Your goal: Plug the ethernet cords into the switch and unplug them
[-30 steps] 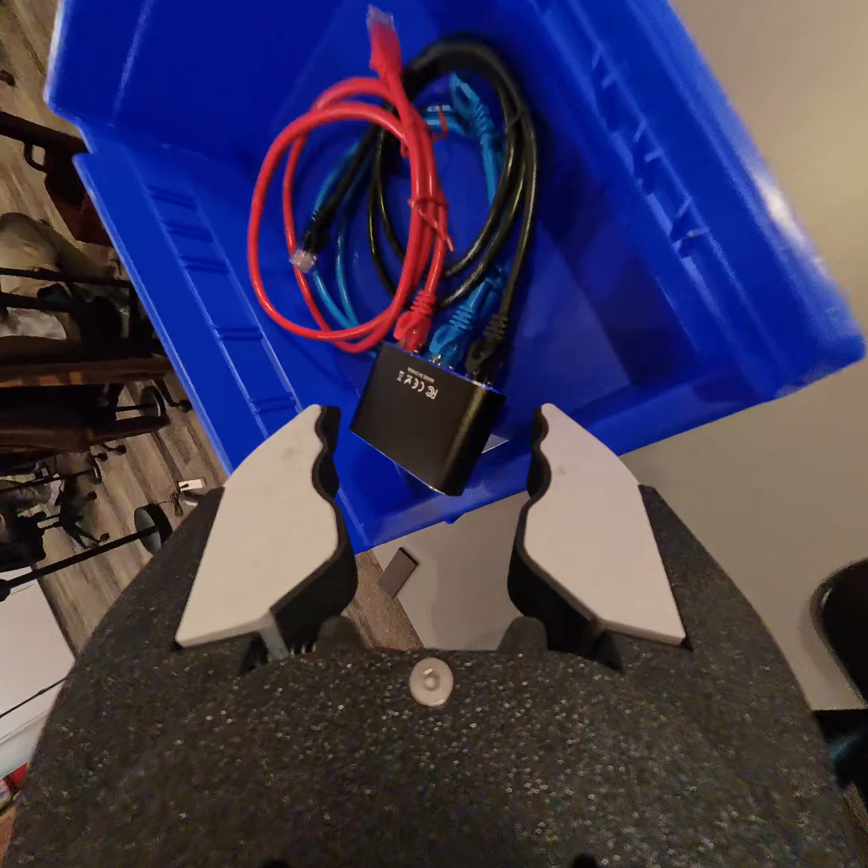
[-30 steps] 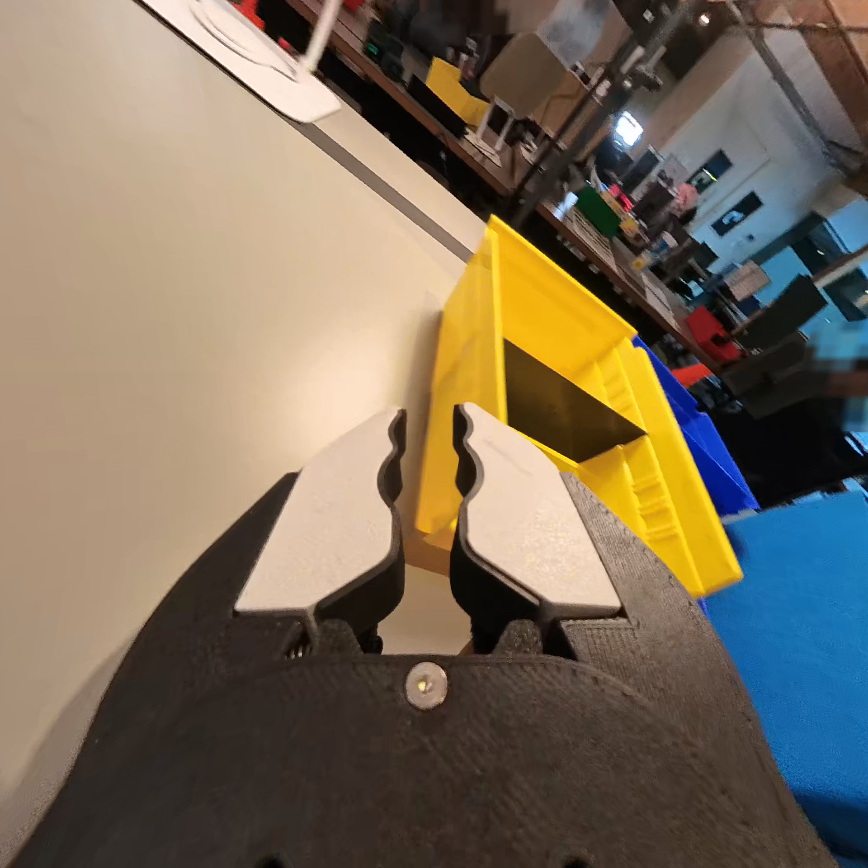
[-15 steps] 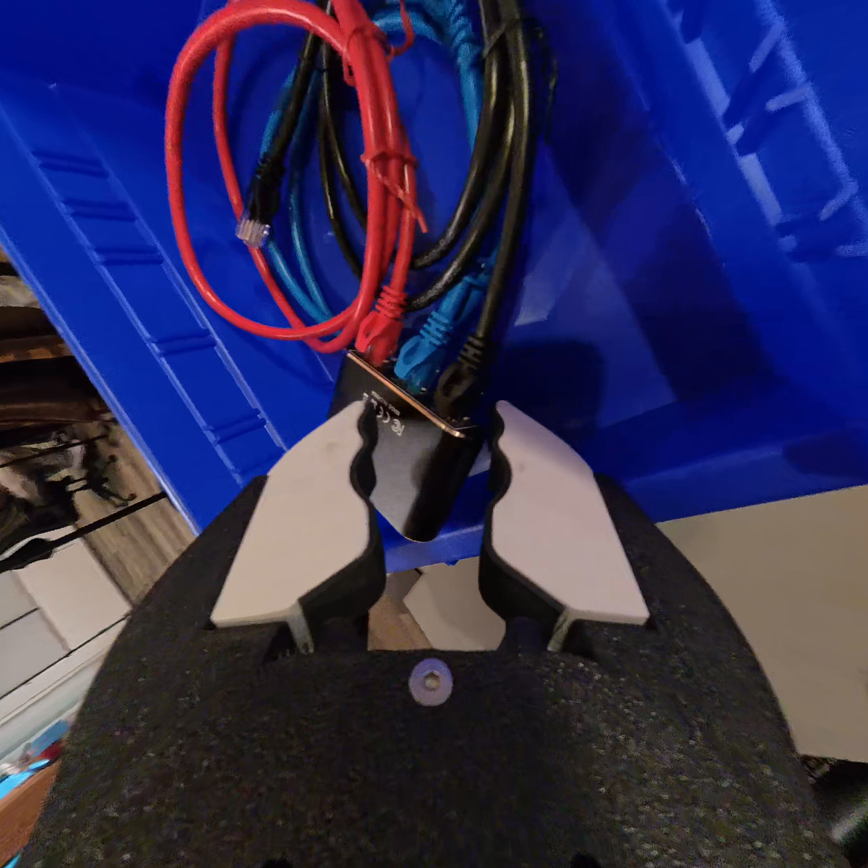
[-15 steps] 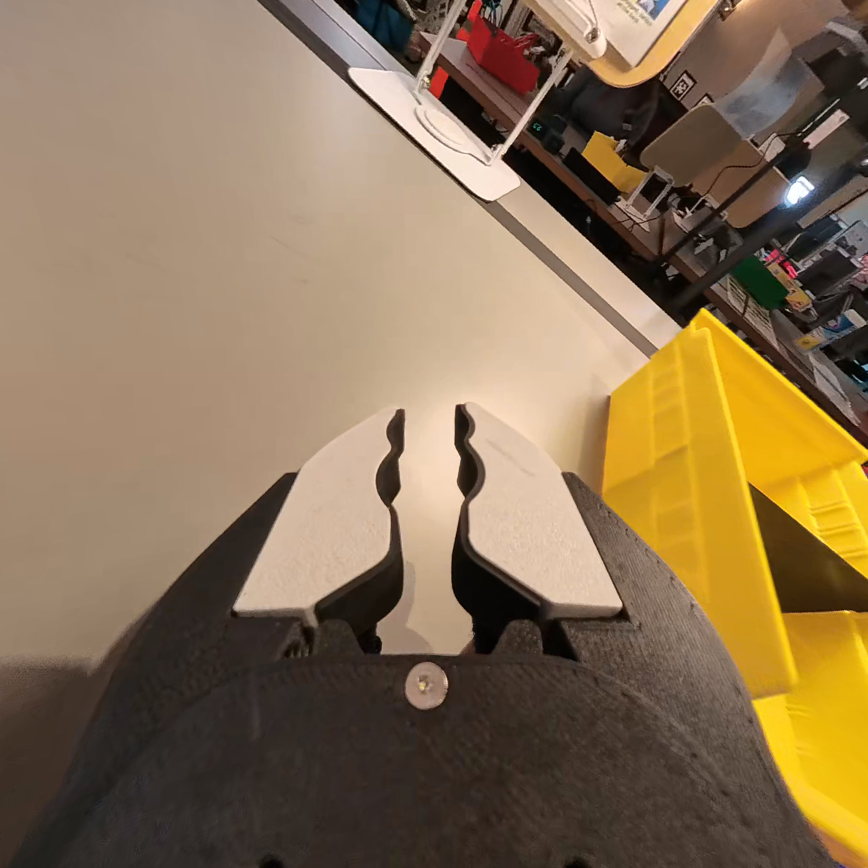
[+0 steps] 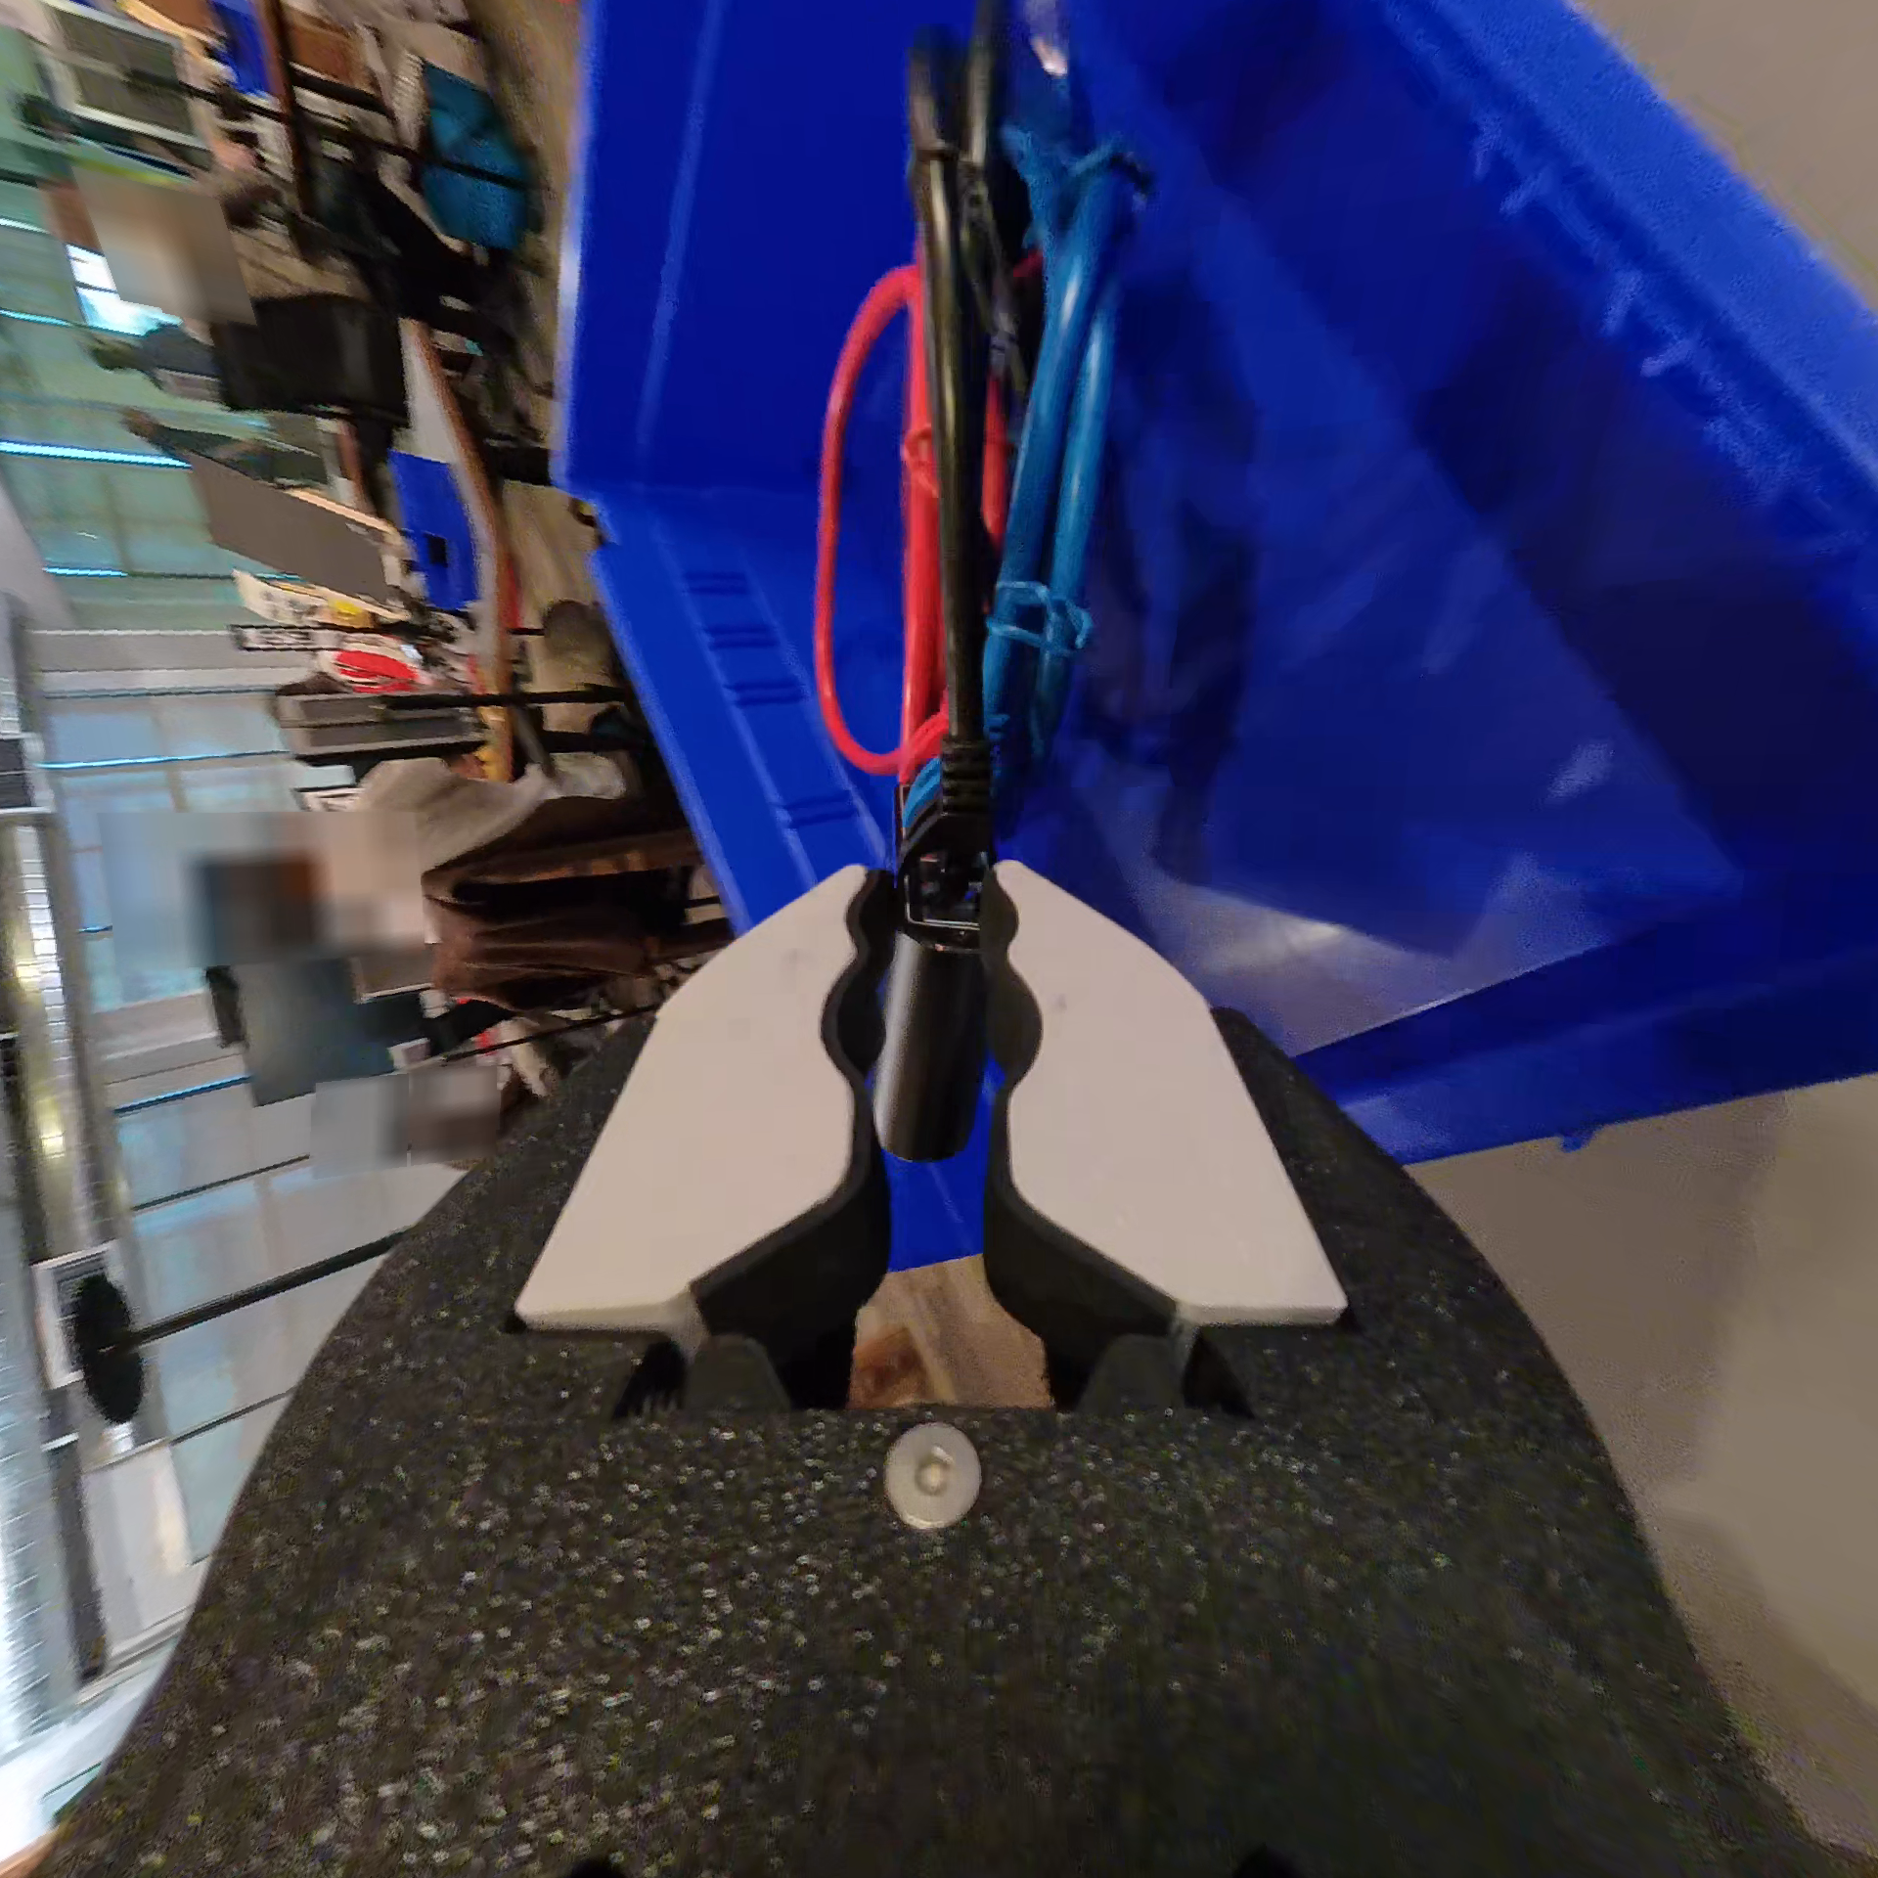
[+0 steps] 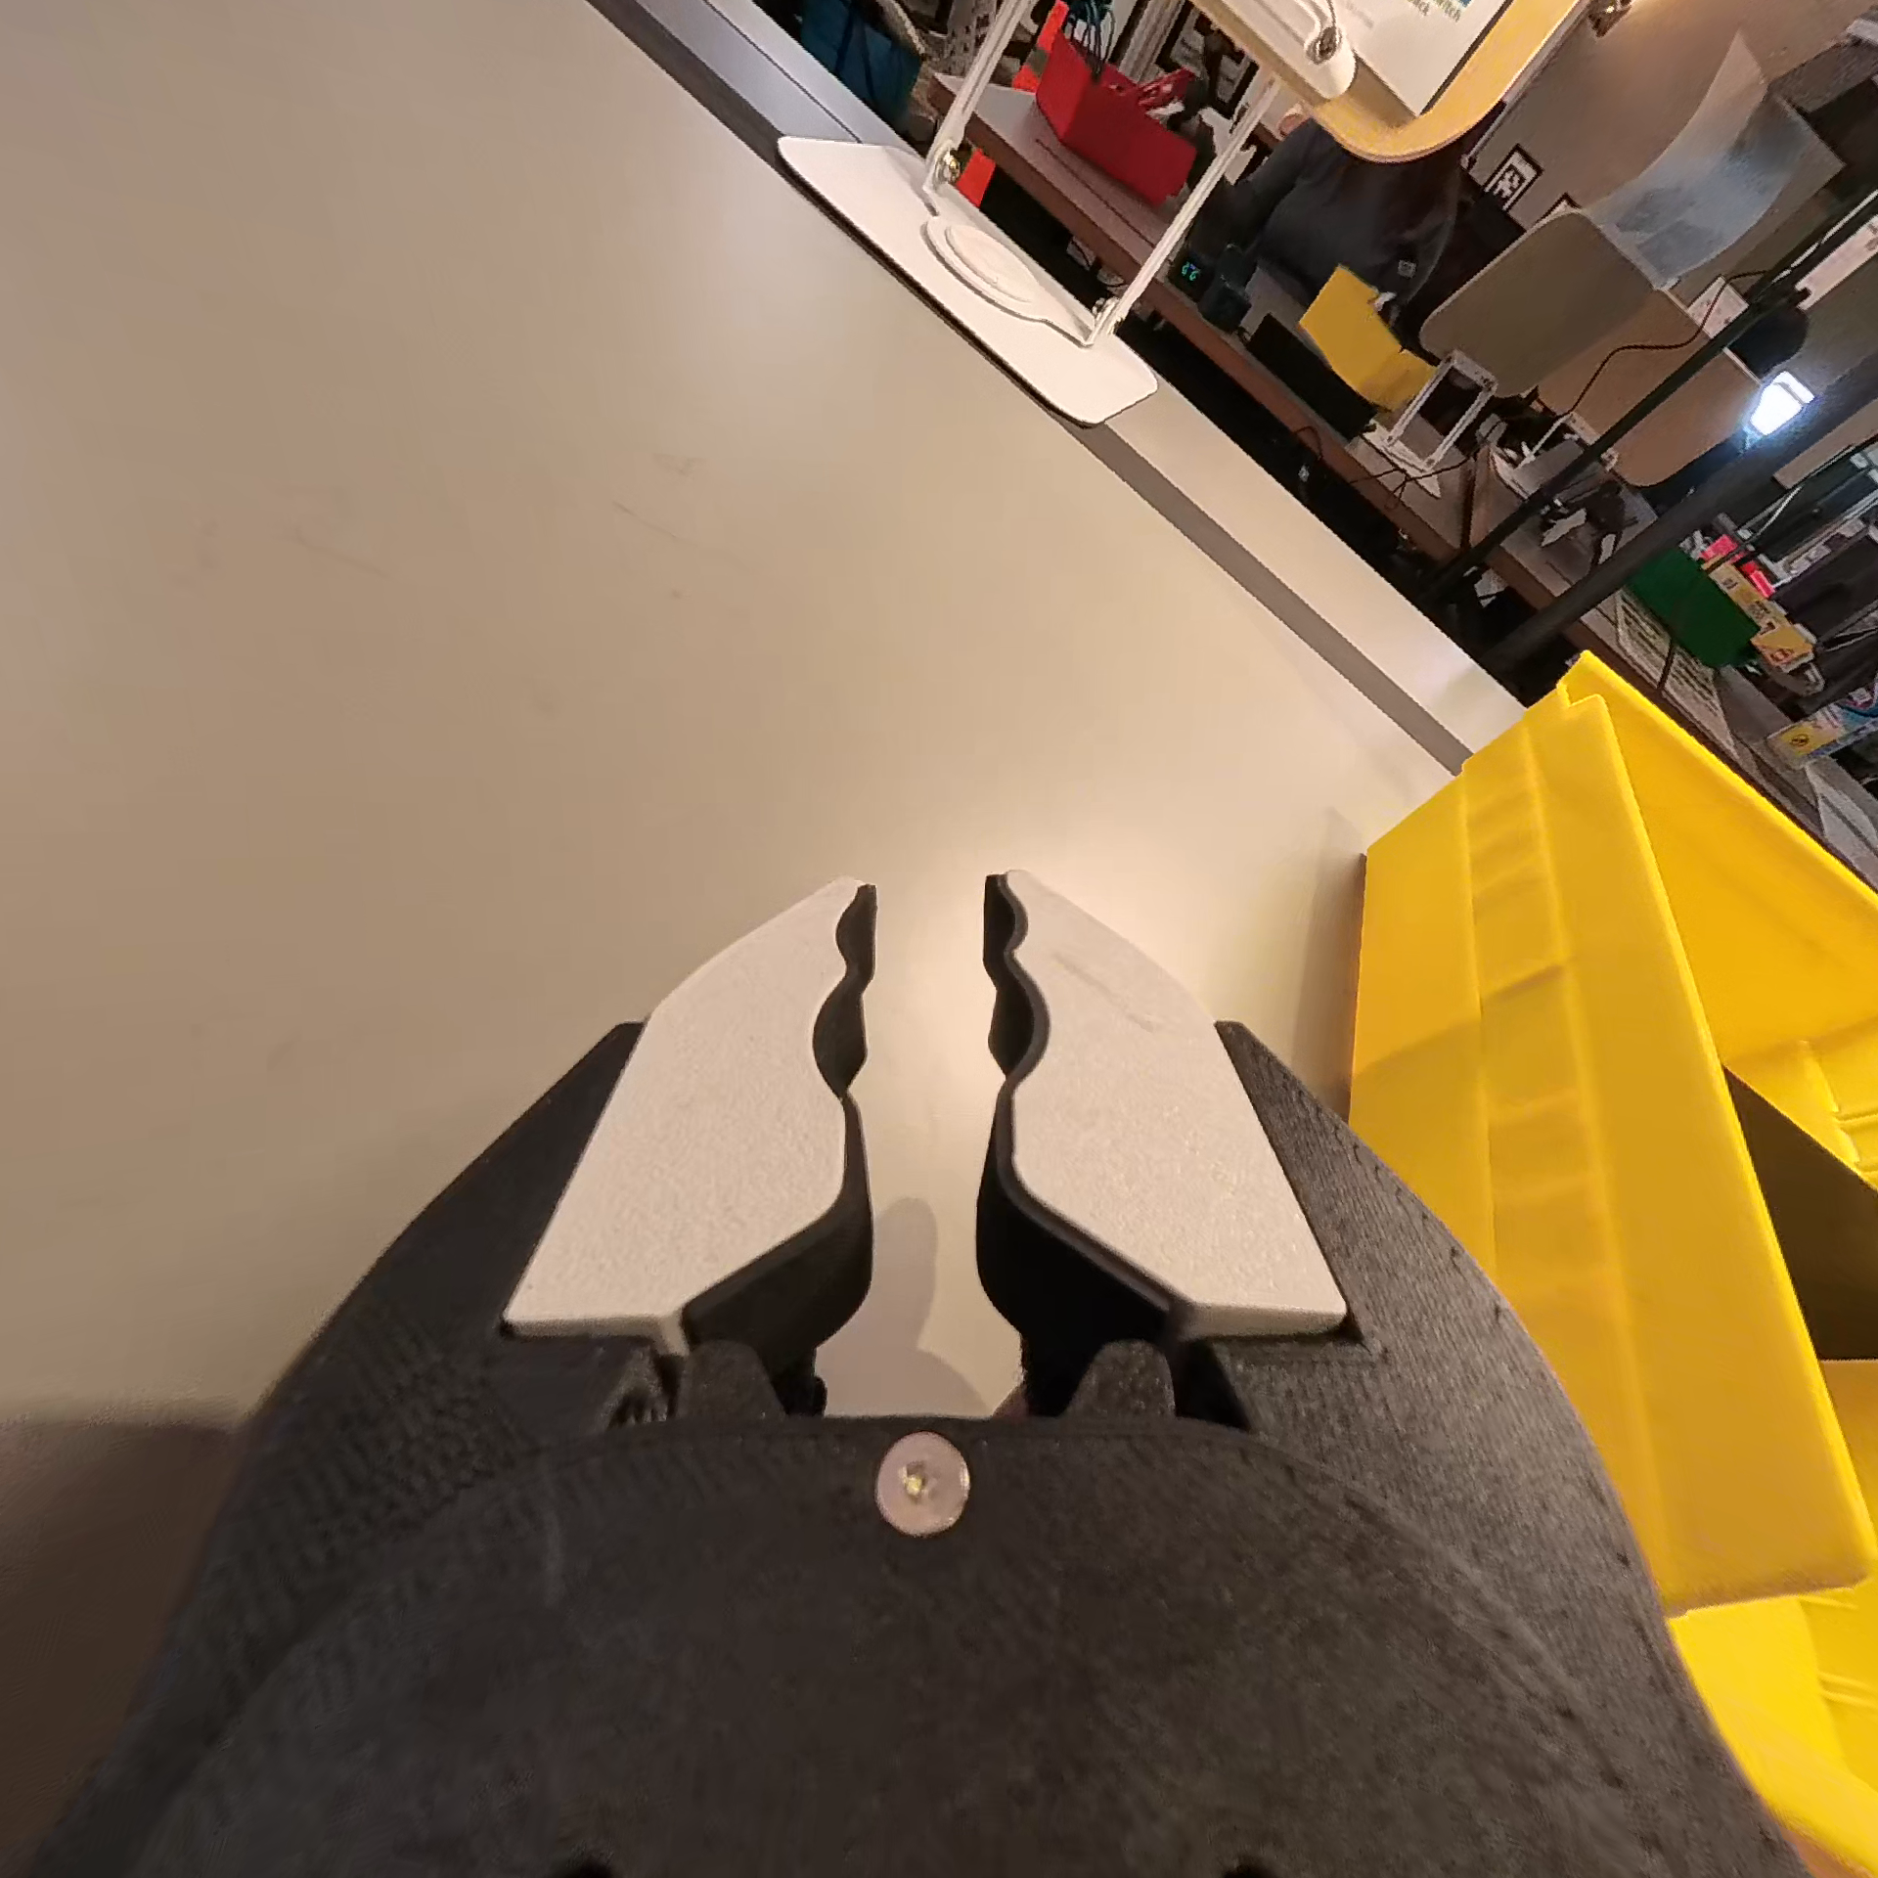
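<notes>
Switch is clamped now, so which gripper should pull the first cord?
Right. The left gripper is shut on the switch, cords plugged in. The right gripper is empty over the table, so probably free to reach.

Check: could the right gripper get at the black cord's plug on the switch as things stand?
Probably not yet. The right gripper faces bare table beside a yellow bin, while the left gripper holds the switch, black cord plugged in, elsewhere.
</notes>
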Demonstrator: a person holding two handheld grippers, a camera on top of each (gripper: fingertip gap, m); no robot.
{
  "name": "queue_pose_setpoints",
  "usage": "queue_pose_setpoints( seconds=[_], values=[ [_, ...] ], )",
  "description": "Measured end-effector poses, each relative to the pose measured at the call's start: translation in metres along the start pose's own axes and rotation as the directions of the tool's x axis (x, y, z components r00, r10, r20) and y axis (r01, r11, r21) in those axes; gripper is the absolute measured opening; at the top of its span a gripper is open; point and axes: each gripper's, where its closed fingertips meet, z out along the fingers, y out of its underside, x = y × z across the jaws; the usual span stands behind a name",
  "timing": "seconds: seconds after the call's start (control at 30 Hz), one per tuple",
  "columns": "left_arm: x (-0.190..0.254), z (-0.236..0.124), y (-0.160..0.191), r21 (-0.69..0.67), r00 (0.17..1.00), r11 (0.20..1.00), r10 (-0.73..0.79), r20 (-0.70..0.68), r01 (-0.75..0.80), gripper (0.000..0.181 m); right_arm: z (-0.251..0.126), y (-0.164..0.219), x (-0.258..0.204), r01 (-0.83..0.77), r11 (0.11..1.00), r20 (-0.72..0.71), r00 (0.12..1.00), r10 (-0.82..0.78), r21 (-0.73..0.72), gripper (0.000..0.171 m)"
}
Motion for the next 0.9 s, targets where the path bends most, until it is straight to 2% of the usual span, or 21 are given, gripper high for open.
queue_pose_setpoints(
  seconds=[0.03,0.17,0.3,0.43,0.53,0.63,0.77,0.9],
  values=[
    [-0.008,-0.005,-0.002,0.010,0.999,1.000,0.006,0.039,-0.007,0.017,0.001,-0.001,0.000,0.002,1.000,0.000,1.000,-0.002,0.003,0.020],
    [-0.047,-0.032,-0.016,0.076,0.976,0.997,-0.001,0.218,-0.016,0.017,0.006,-0.002,-0.001,0.006,1.000,0.006,1.000,-0.006,0.009,0.020],
    [-0.089,-0.075,-0.037,0.178,0.906,0.983,-0.044,0.420,-0.034,0.017,0.010,-0.002,-0.001,0.007,1.000,0.011,1.000,-0.007,0.010,0.020],
    [-0.100,-0.131,-0.092,0.324,0.859,0.940,-0.078,0.507,-0.106,0.017,0.012,-0.009,-0.002,0.005,1.000,0.021,1.000,-0.006,0.031,0.021],
    [-0.069,-0.159,-0.157,0.451,0.865,0.867,-0.050,0.500,-0.211,0.016,0.013,-0.021,-0.007,-0.002,0.998,0.046,0.999,-0.002,0.069,0.021],
    [-0.013,-0.169,-0.225,0.568,0.889,0.768,0.002,0.458,-0.295,0.015,0.014,-0.039,-0.018,-0.002,0.992,0.087,0.996,-0.009,0.122,0.024],
    [0.078,-0.163,-0.305,0.676,0.922,0.653,0.090,0.377,-0.341,0.013,0.011,-0.072,-0.035,0.025,0.974,0.135,0.989,-0.057,0.224,0.026],
    [0.160,-0.156,-0.360,0.736,0.932,0.573,0.193,0.306,-0.360,0.013,0.009,-0.101,-0.054,0.106,0.942,0.150,0.976,-0.160,0.318,0.027]
  ],
)
